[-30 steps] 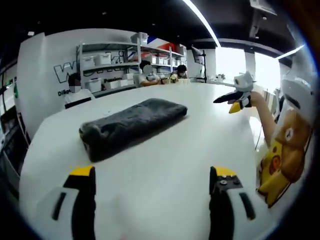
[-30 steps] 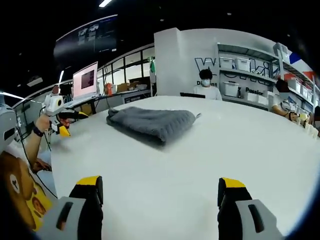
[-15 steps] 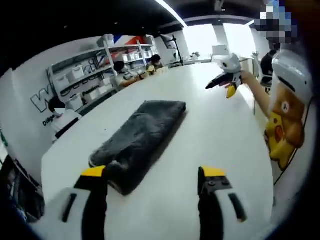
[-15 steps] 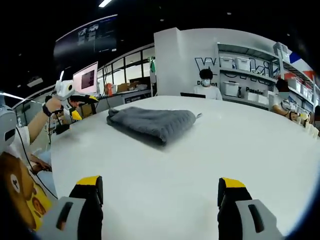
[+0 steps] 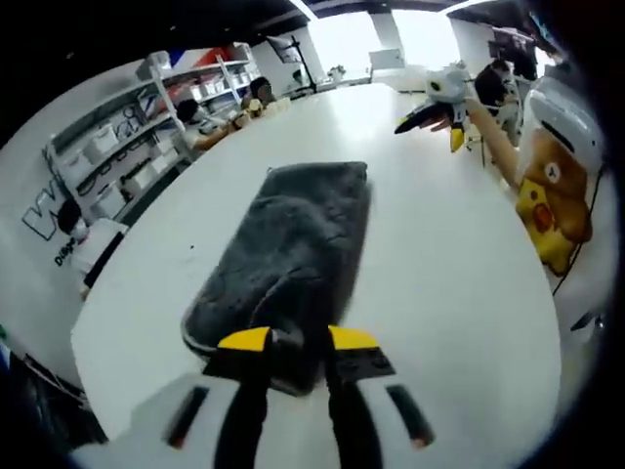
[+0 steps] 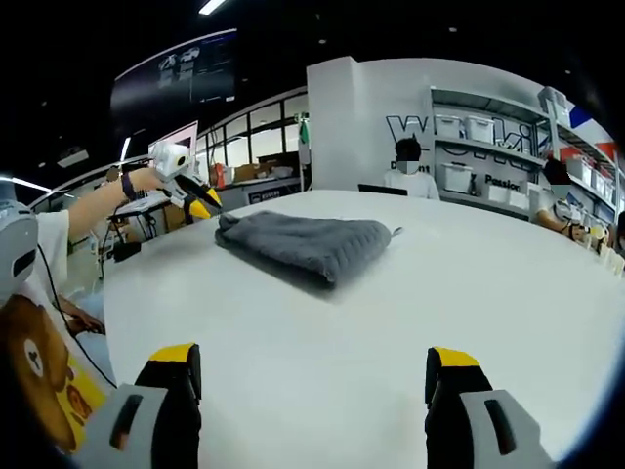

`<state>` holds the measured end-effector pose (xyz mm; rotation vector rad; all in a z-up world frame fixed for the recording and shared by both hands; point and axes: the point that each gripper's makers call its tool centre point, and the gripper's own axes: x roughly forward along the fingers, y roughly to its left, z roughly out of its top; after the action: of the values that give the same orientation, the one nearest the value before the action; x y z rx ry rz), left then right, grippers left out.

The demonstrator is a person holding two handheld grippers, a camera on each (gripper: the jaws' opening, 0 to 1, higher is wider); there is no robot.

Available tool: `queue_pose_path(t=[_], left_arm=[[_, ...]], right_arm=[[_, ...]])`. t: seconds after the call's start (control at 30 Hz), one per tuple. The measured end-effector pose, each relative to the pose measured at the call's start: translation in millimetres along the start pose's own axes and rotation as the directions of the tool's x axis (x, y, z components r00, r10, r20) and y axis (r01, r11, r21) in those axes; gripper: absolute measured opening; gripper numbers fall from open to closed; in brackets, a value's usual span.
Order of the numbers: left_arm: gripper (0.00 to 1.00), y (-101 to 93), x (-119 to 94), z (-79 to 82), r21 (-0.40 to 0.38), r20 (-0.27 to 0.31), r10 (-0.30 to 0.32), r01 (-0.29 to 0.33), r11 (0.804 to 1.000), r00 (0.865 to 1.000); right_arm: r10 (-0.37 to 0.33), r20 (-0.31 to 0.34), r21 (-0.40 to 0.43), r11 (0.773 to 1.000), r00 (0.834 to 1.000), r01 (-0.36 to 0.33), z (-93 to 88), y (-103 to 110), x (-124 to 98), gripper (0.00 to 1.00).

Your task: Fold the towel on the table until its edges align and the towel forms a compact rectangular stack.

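Grey terry towel (image 5: 293,254) lies folded lengthwise on the white bench (image 5: 449,254) — soft and limp, best pinched at an end edge. Left tongs (image 5: 298,344) sit narrow at its near end, seemingly nipping cloth; right tongs (image 6: 311,369) gape wide, well apart.

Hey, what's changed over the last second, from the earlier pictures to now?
The left gripper has come in over the near end of the grey towel and its jaws have narrowed from wide open, straddling that end. The right gripper stayed open above the white table, and the towel is still folded in the same place.
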<state>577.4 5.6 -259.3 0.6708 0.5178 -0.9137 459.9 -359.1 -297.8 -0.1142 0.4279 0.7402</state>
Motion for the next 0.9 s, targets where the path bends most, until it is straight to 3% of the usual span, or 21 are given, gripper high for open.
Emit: queue_pose_path(t=[0.1,0.4,0.57,0.77,0.8,0.83,0.87,0.9], left_arm=[[0.19,5.6,9,3.8,-0.056,-0.003,-0.015,0.015,0.998,1.000],[0.14,6.5,27,-15.1,-0.222,-0.118,-0.036,0.009,0.975,0.992],[0.08,-0.2,20,-22.2,-0.263,-0.149,-0.047,0.006,0.965,0.988],[0.07,1.1,2,-29.1,-0.318,-0.147,-0.004,-0.044,0.947,0.989],[0.07,1.7,1,-29.2,-0.342,-0.141,0.008,-0.057,0.938,0.990],[0.07,7.9,-1,-30.9,-0.431,-0.130,0.062,-0.113,0.895,0.990],[0.07,10.1,-2,-31.2,-0.472,-0.119,0.086,-0.132,0.872,0.989],[0.07,10.6,-2,-31.4,-0.561,-0.097,0.112,-0.148,0.814,0.989]], right_arm=[[-0.003,-0.005,0.002,1.000,1.000,0.004,-2.0,-1,-1,1.00],[-0.016,-0.005,0.009,1.000,1.000,0.016,-3.6,-5,-4,1.00],[-0.009,-0.003,0.009,1.000,1.000,0.009,-3.9,-4,-4,1.00],[0.004,0.002,0.005,1.000,1.000,-0.004,-3.0,-2,-6,1.00],[0.004,0.002,0.005,1.000,1.000,-0.004,-3.2,-3,-6,1.00],[0.002,0.001,0.005,1.000,1.000,-0.002,-3.5,-3,-7,1.00],[0.002,0.003,0.003,1.000,1.000,-0.002,-3.6,-4,-9,1.00],[0.002,0.006,0.003,1.000,1.000,-0.002,-3.6,-4,-10,1.00]])
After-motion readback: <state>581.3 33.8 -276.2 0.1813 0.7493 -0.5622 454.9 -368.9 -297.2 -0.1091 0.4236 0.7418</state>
